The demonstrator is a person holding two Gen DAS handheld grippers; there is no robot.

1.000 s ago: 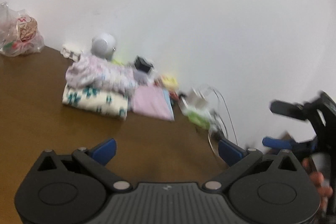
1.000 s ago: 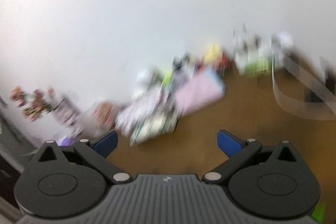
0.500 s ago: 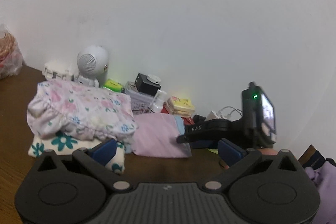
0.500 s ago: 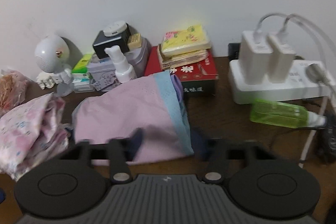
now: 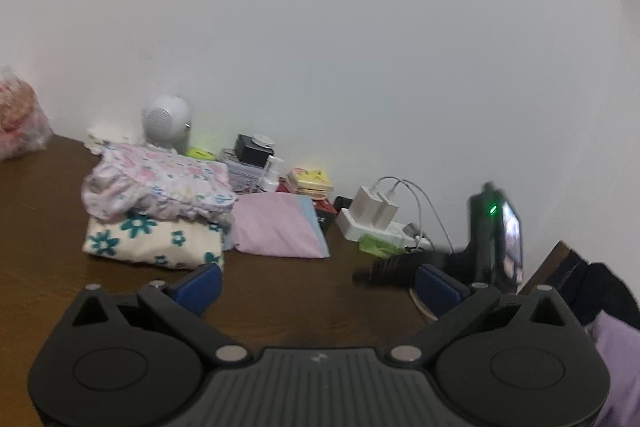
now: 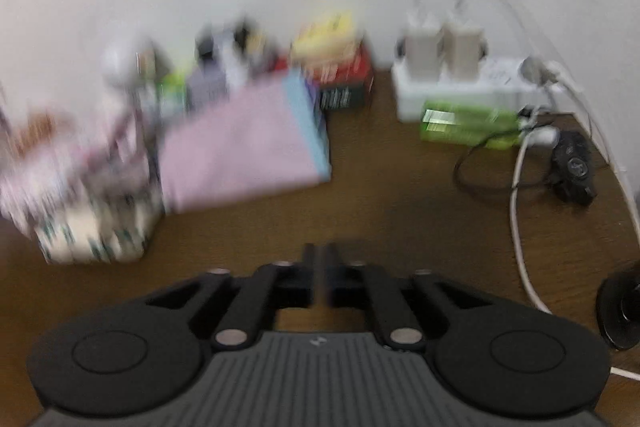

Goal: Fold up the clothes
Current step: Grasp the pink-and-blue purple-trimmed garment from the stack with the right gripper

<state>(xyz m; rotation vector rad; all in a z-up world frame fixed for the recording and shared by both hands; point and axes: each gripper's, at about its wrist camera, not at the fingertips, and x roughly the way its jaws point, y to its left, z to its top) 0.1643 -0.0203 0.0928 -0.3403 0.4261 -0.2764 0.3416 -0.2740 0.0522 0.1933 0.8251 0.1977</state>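
Observation:
Against the wall lies a folded pink garment with a blue edge. Left of it a frilly floral garment rests on a folded cream cloth with teal flowers. My left gripper hovers open over the brown table, nothing between its blue pads. My right gripper hangs over bare table in front of the pink garment. Its jaws are closing, almost together, with nothing between them. It shows blurred at the right of the left wrist view. A purple cloth lies at the lower right.
Along the wall stand a white round speaker, small boxes and bottles, a red box with yellow packets, a white power strip with chargers, a green bottle and loose cables. A plastic bag sits far left.
The right gripper's jaws went from wide apart to nearly together, and it pulled back from the pink garment. The left view drew back from the clothes stack.

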